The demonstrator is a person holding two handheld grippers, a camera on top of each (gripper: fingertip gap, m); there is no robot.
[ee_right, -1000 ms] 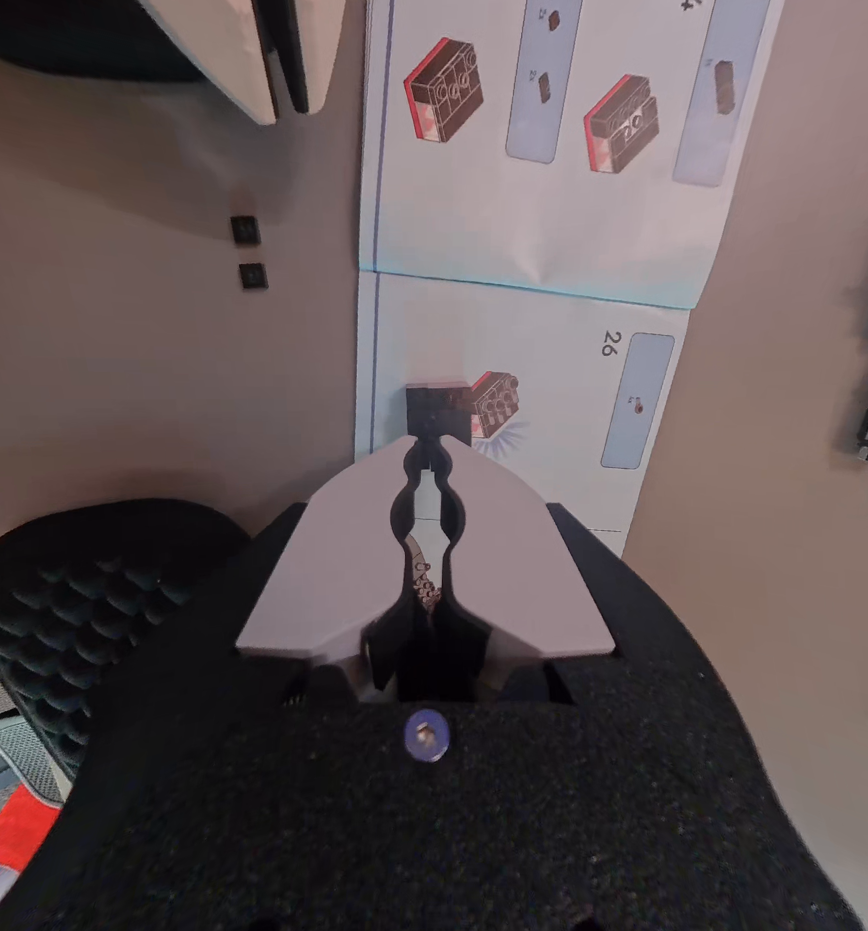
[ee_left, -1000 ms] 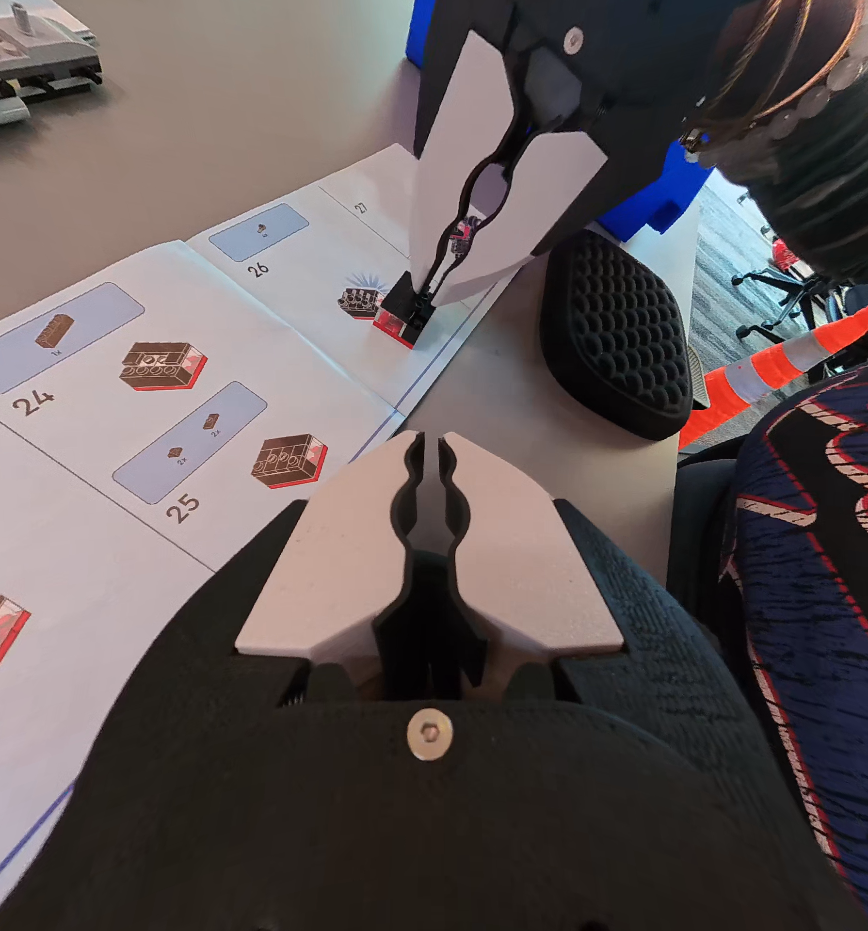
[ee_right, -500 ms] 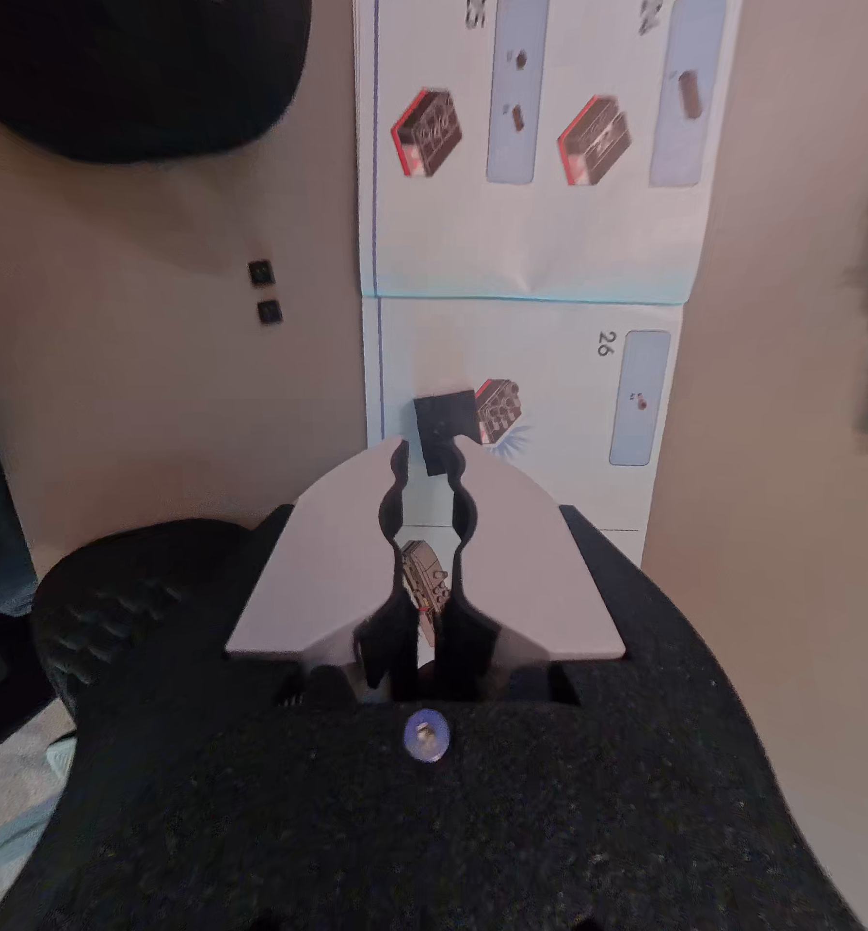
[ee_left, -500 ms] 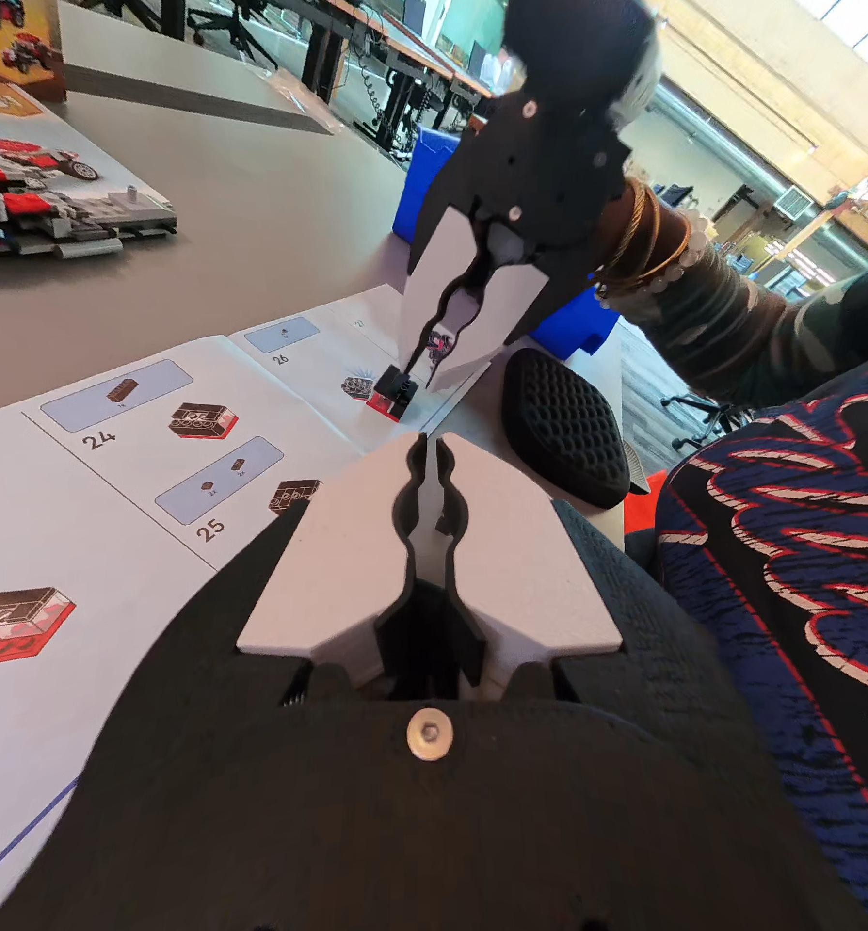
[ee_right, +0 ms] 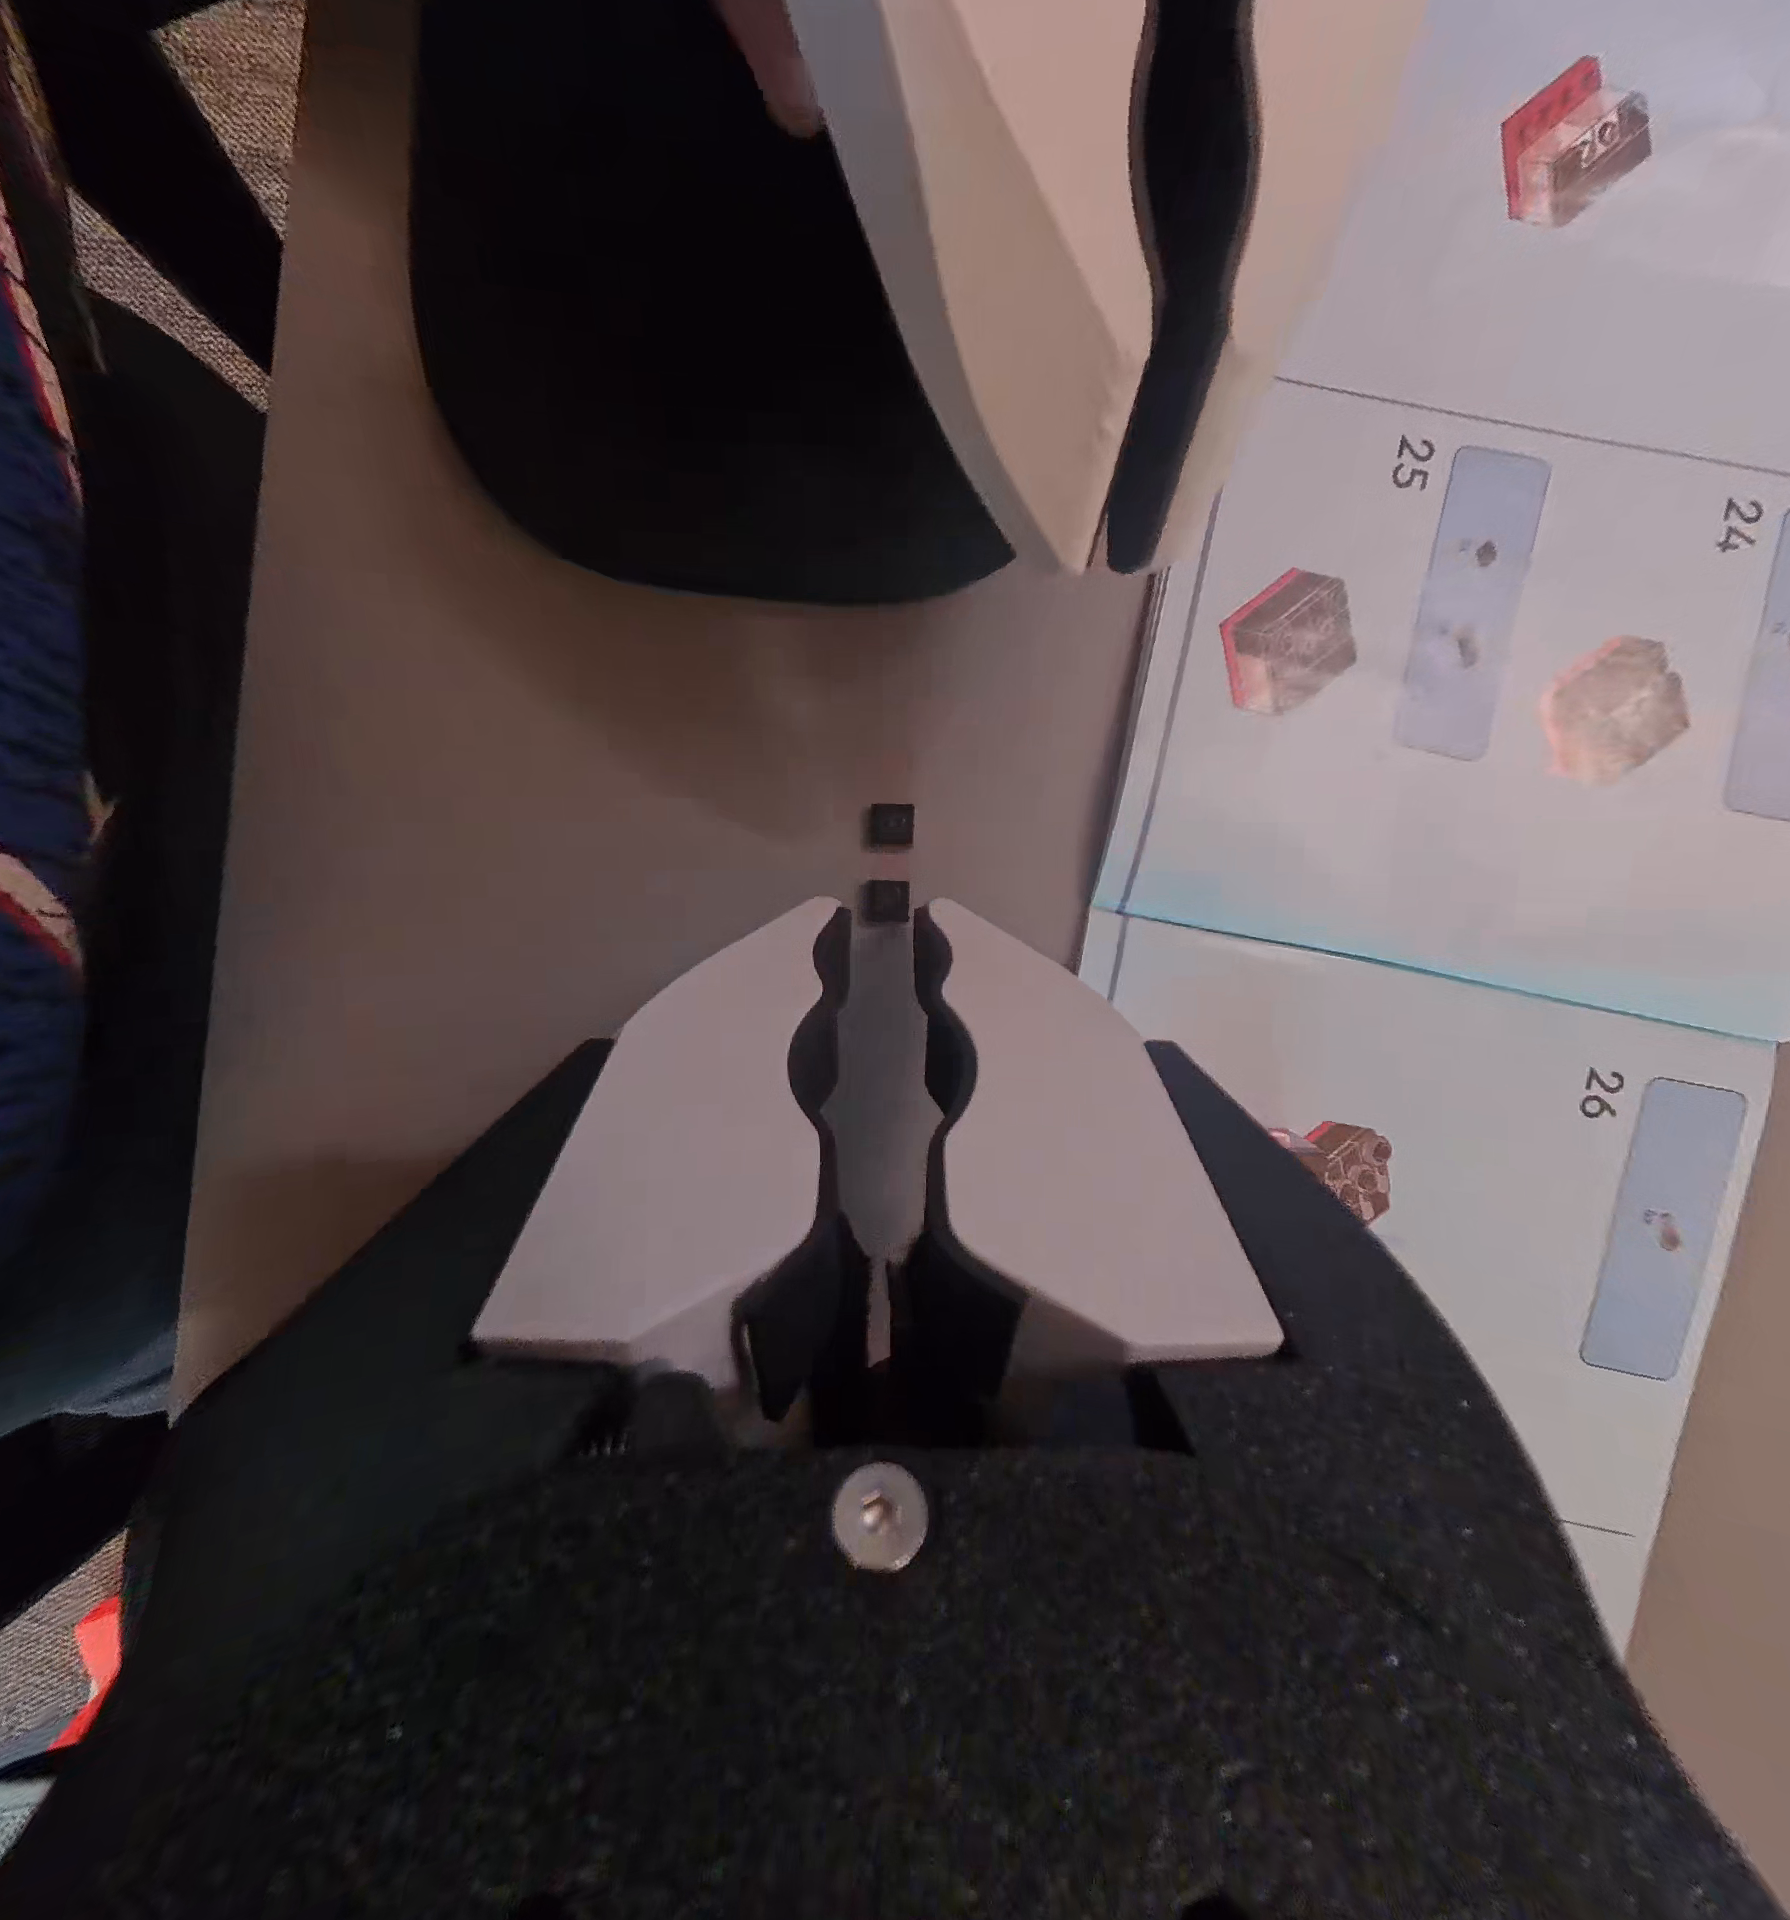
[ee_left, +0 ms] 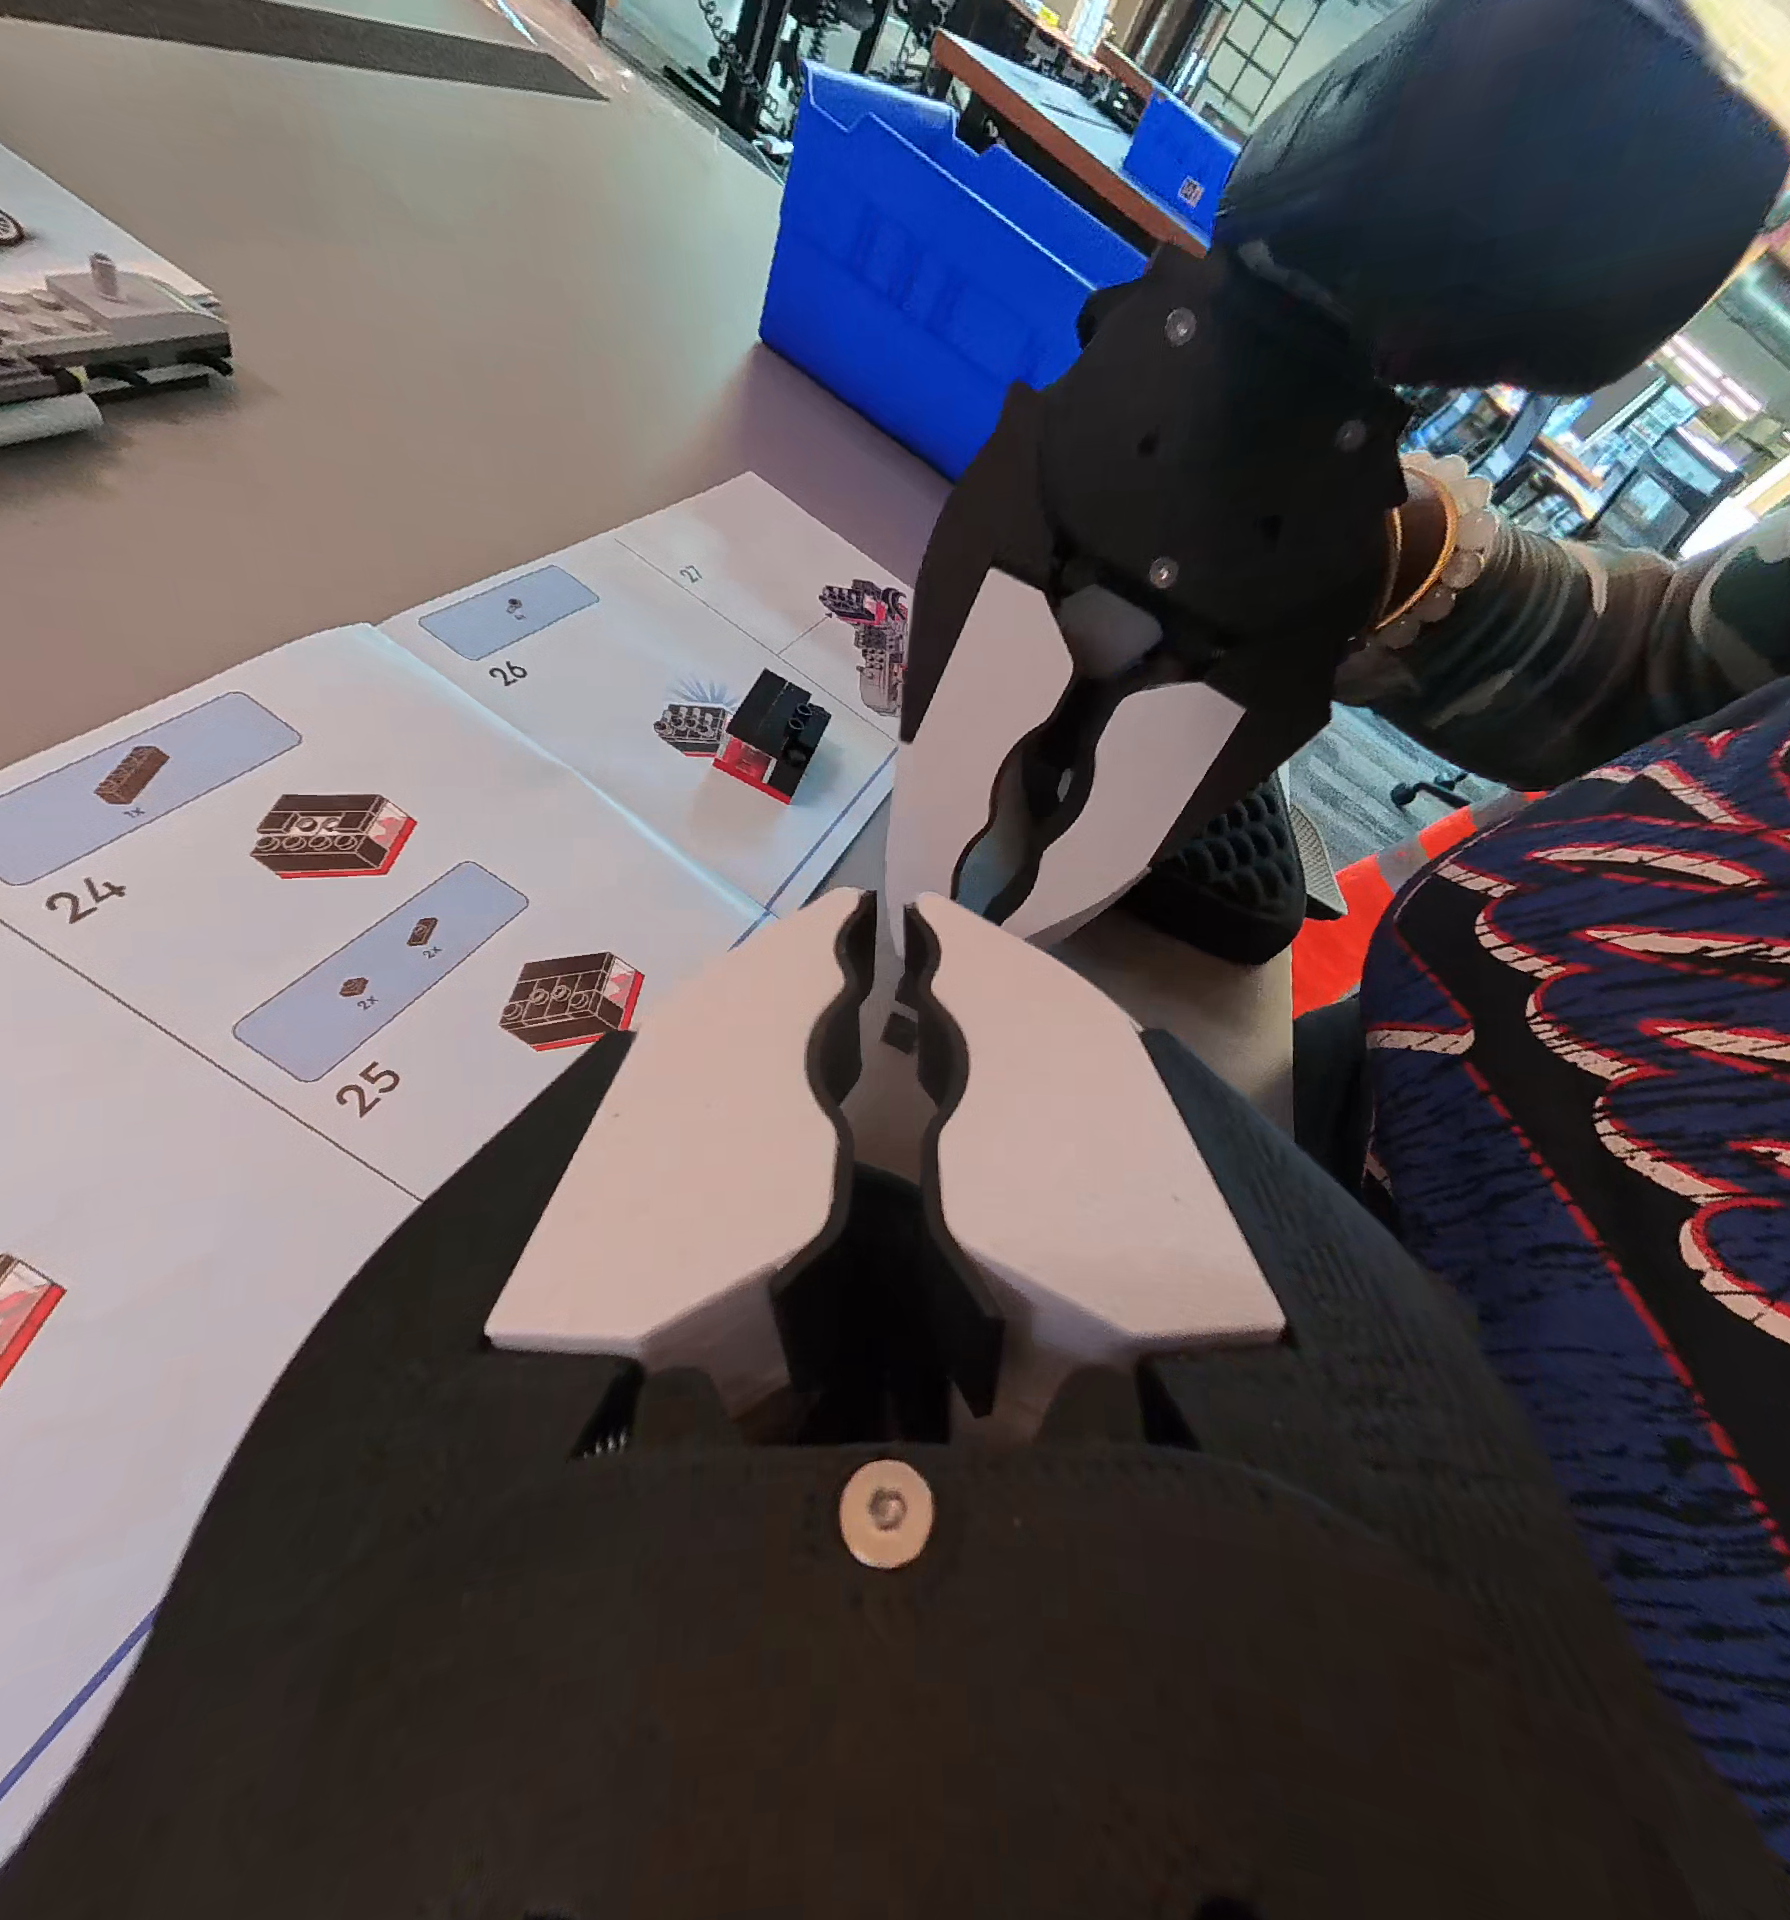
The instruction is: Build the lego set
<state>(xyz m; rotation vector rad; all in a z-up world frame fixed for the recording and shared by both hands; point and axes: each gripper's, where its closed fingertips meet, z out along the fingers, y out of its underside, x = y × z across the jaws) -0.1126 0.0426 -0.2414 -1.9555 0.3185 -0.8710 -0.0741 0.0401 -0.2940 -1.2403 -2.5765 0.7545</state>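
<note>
A small black and red lego assembly (ee_left: pixel 771 743) stands free on the open instruction booklet (ee_left: pixel 351 779). Two tiny black square pieces (ee_right: pixel 891 828) lie on the bare table beside the booklet (ee_right: pixel 1493 831). My right gripper (ee_right: pixel 883 906) is slightly open and empty, with the nearer black piece (ee_right: pixel 889 902) just at its fingertips. It also shows in the left wrist view (ee_left: pixel 974 909), pointing down at the table. My left gripper (ee_left: pixel 893 902) is shut and empty, close to the right one. One black piece (ee_left: pixel 901 1029) shows through its fingers. The left gripper also shows at the top of the right wrist view (ee_right: pixel 1104 561).
A partly built grey lego model (ee_left: pixel 60 353) sits at the far left of the table. A blue bin (ee_left: pixel 922 291) stands beyond the booklet. A black mesh chair pad (ee_left: pixel 1223 883) sits at the table edge beside a person in patterned clothing (ee_left: pixel 1597 1039). Both grippers' tips are roughly 25 centimeters from the partly built grey lego model (ee_left: pixel 60 353).
My right gripper opened and let go of the black and red assembly on the booklet, then moved off the page to the two small black pieces. My left gripper stayed shut.
</note>
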